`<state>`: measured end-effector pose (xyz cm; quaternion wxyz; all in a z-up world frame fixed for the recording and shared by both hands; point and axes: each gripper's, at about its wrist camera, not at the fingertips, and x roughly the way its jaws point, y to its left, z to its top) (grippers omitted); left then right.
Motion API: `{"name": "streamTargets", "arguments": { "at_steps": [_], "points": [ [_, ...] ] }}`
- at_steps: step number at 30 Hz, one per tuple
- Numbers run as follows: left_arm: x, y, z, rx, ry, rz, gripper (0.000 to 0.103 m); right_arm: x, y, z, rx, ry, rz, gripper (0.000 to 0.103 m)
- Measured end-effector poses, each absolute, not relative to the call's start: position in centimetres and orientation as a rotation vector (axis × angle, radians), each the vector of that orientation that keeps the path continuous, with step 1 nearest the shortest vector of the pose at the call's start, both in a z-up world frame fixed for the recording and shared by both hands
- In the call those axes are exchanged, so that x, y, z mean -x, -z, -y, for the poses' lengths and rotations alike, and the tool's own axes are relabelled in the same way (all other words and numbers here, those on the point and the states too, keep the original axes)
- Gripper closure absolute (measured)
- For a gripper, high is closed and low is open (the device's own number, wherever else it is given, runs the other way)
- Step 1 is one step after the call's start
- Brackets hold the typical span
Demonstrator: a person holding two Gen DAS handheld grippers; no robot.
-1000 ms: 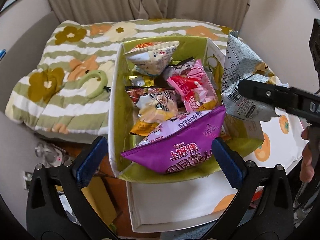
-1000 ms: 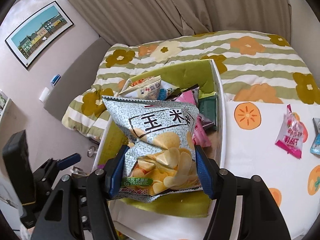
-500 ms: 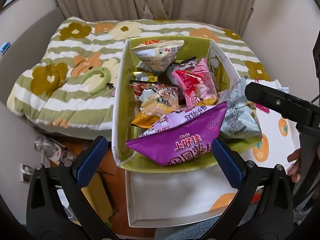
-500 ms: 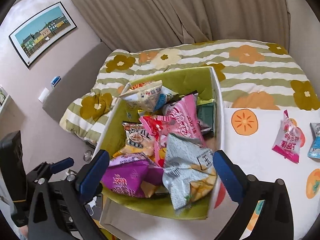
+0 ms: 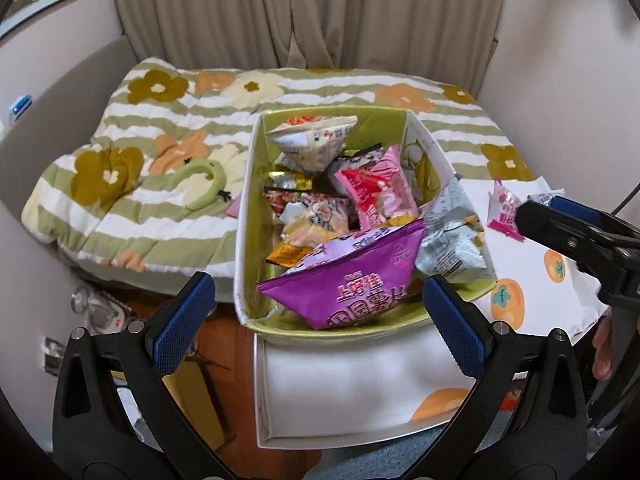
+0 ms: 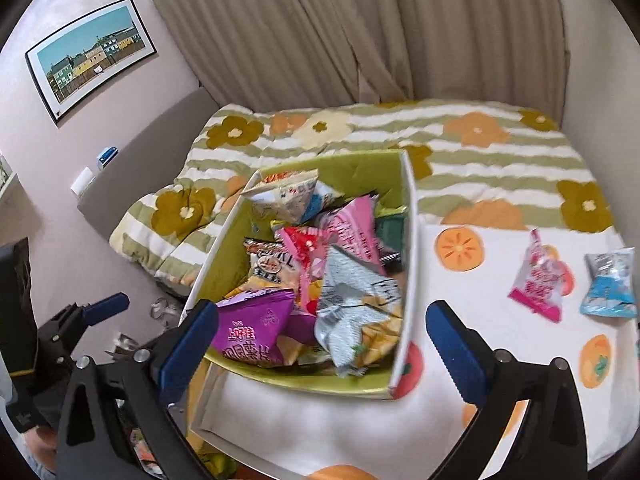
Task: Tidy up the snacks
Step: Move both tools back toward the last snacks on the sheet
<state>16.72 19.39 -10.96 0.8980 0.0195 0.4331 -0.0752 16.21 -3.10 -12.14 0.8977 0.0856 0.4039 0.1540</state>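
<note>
Once the right gripper had just opened wide and empty, the chip bag lay in the green box, two packets remaining outside; left gripper gaped empty.

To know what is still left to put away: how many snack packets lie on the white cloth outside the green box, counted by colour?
Pink packet: 1
Blue-and-silver packet: 1
Total: 2

A home bedroom: flowered quilt on a bed; drawn curtains; framed picture.
</note>
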Motion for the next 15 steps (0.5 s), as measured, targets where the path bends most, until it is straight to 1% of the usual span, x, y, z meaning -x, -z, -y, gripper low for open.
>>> {"name": "streamTargets", "arguments": {
  "at_steps": [6, 15],
  "points": [
    [-16.6, 10.0, -16.6, -0.067, 0.246, -0.859, 0.000, -13.8, 10.5, 5.8, -0.182, -0.224, -0.778, 0.000],
    [-17.6, 8.3, -9.3, -0.124, 0.384, -0.821, 0.000, -10.5, 8.1, 13.4, -0.134, 0.081, -0.705, 0.000]
  ]
}}
